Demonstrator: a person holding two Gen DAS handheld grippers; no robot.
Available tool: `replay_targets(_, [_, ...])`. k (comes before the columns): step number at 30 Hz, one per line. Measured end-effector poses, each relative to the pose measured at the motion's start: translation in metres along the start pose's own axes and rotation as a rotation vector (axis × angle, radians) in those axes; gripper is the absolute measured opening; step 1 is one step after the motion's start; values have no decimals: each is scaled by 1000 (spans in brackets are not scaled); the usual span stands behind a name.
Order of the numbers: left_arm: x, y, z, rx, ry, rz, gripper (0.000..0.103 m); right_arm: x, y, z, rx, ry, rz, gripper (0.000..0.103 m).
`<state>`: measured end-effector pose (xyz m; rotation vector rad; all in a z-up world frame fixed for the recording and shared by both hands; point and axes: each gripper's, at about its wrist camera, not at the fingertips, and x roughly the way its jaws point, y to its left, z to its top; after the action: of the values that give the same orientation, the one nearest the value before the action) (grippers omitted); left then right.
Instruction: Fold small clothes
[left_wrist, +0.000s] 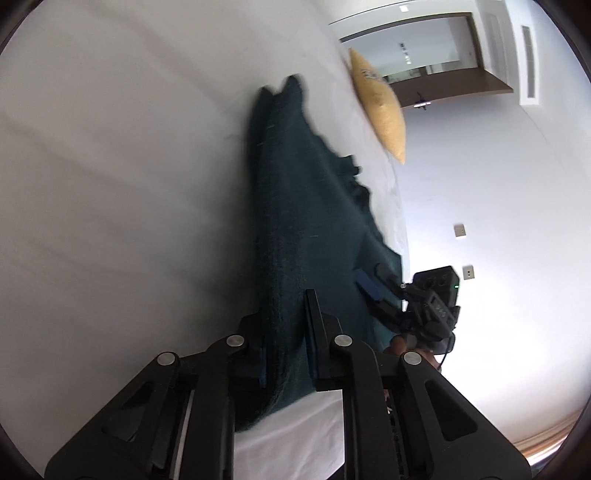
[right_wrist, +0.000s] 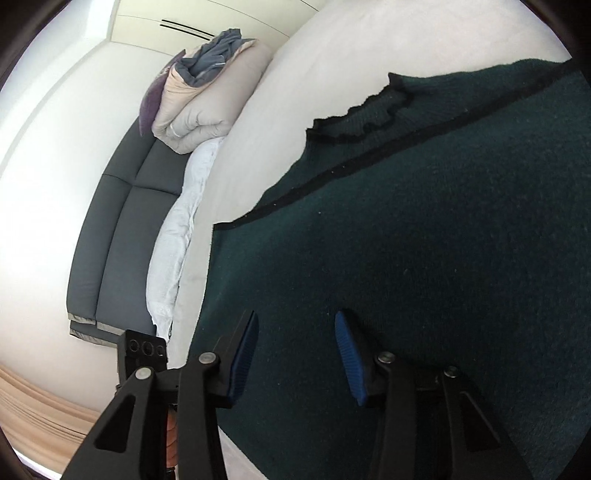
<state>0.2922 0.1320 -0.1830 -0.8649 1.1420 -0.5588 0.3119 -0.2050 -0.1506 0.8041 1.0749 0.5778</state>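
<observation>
Green sweater on white bed

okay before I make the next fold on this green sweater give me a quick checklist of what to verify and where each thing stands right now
1. Left gripper clamped on the green sweater: ok, fabric runs between its fingers.
2. Right gripper holding fabric: not ok, jaws stand open over the sweater.
3. Sweater lying flat on the white bed: not ok, it looks lifted and bunched at the left gripper.
4. Ribbed edge smooth: not ok, wavy.
5. Yellow pillow away from the sweater: ok.
6. Sleeve positions: cannot tell.
</observation>
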Motion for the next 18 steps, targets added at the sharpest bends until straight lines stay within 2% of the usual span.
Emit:
replay_targets(2, [-4, -25, 1, 45, -19, 16, 13, -6, 1, 1, 16, 2, 13, 51])
replay_targets(6, [17, -97, 1, 166, -27, 24, 13, -29, 0, 6, 38, -29, 74, 63])
replay_targets(9, [61, -163, -11, 298, 3, 31, 13, -49, -16, 13, 108, -44, 177, 68])
replay_targets(11, [94, -189, -21, 355, 29, 45, 13, -60, -26, 15, 138, -58, 244, 70])
replay_targets(15, [178, -205, -44, 377, 144, 56, 13, -83, -51, 20, 207, -88, 349, 75])
replay_targets(18, [212, -207, -66, 428, 179, 118, 13, -100, -68, 25, 226, -111, 319, 75])
